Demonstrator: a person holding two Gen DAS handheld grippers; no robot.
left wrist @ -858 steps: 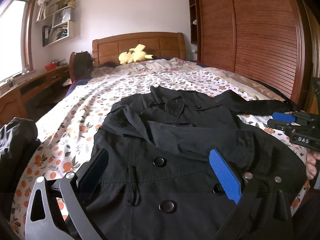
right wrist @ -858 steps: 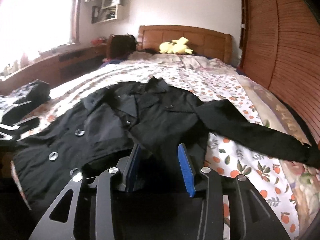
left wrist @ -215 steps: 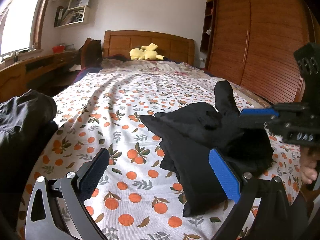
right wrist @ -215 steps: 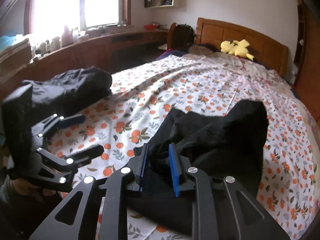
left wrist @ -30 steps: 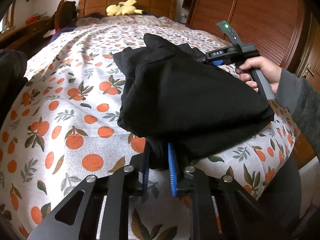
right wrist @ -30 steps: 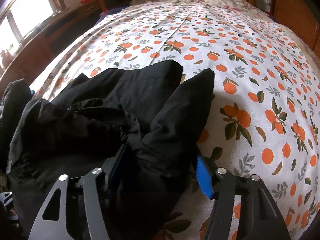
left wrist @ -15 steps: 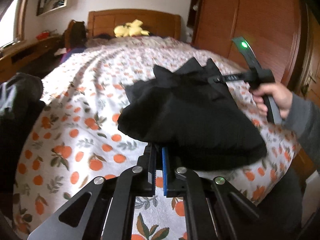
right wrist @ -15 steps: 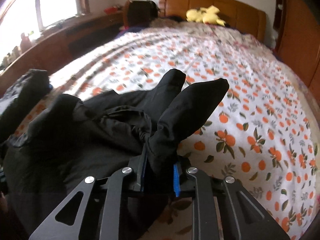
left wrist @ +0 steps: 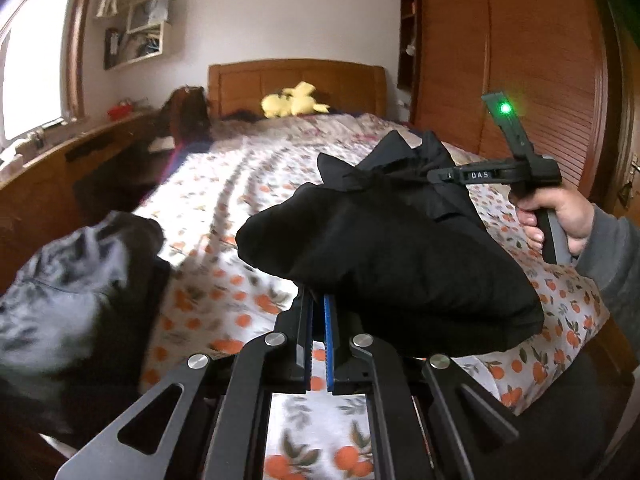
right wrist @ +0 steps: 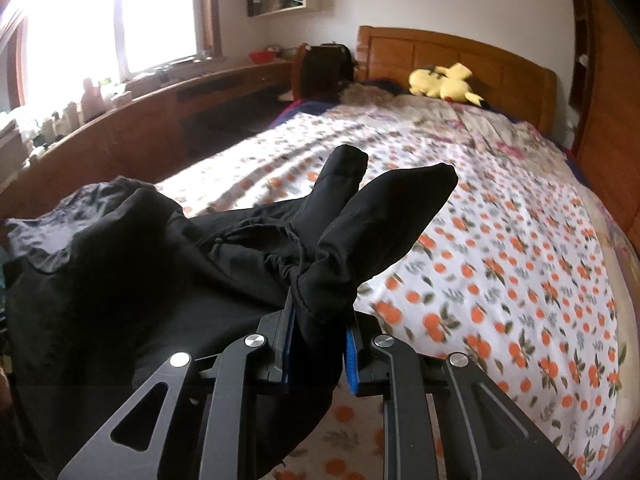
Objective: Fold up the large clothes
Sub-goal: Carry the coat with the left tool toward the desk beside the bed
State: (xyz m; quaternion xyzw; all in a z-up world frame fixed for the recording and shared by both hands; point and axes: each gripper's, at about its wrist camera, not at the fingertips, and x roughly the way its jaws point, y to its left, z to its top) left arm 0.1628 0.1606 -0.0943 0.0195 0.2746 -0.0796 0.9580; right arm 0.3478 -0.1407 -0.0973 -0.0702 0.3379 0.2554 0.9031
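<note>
The black coat [left wrist: 392, 248], folded into a thick bundle, hangs in the air above the bed between both grippers. My left gripper [left wrist: 318, 300] is shut on a thin edge of its underside, blue pads nearly touching. In the left wrist view the right gripper [left wrist: 476, 175] bites into the bundle's far upper side, its fingertips buried in cloth, with a hand [left wrist: 560, 216] on its handle. In the right wrist view my right gripper [right wrist: 318, 320] is shut on a thick fold of the coat [right wrist: 160, 280]. Two rounded folded ends [right wrist: 384, 208] stick up past its pads.
The bed [left wrist: 224, 208] with an orange-print sheet lies below and ahead. A yellow plush toy [left wrist: 294, 100] sits at the headboard. A pile of dark clothing [left wrist: 72, 280] lies at the near left. A wooden wardrobe [left wrist: 540, 60] lines the right, a desk [right wrist: 160, 112] the left.
Both grippers have risen and carried the coat off the sheet. The right gripper's jaws went from wide around the fold to clamped on it; the left pads closed tighter.
</note>
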